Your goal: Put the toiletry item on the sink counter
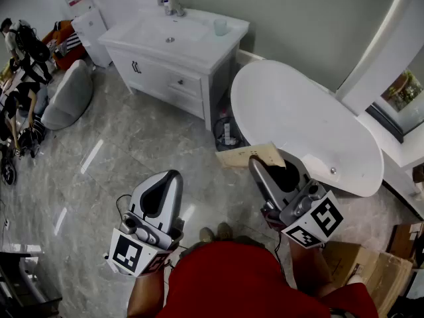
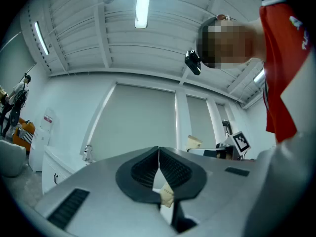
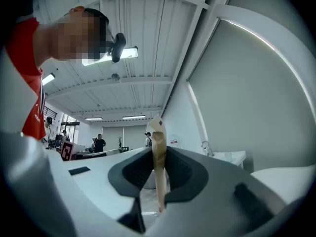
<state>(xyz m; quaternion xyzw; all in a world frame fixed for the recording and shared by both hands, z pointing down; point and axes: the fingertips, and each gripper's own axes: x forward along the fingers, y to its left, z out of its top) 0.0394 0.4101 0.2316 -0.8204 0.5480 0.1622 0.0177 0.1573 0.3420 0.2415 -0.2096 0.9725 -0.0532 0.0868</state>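
The right gripper (image 1: 263, 165) pinches a flat tan paper packet (image 1: 248, 155) edge-on between its jaws, well apart from the white sink counter (image 1: 199, 47). The left gripper (image 1: 167, 177) sits farther from that counter, its jaws pressed together.

My camera setup
Head camera looks steeply down; both gripper cameras tilt up at the ceiling (image 2: 98, 38); all catch the sink counter (image 1: 173, 35).

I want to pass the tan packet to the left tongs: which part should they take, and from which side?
Probably the free end of the tan packet that sticks out past the right tongs. It is flat and thin, pinched across its faces, so the left tongs, now shut, should open and come from the person's left, one jaw on each face.
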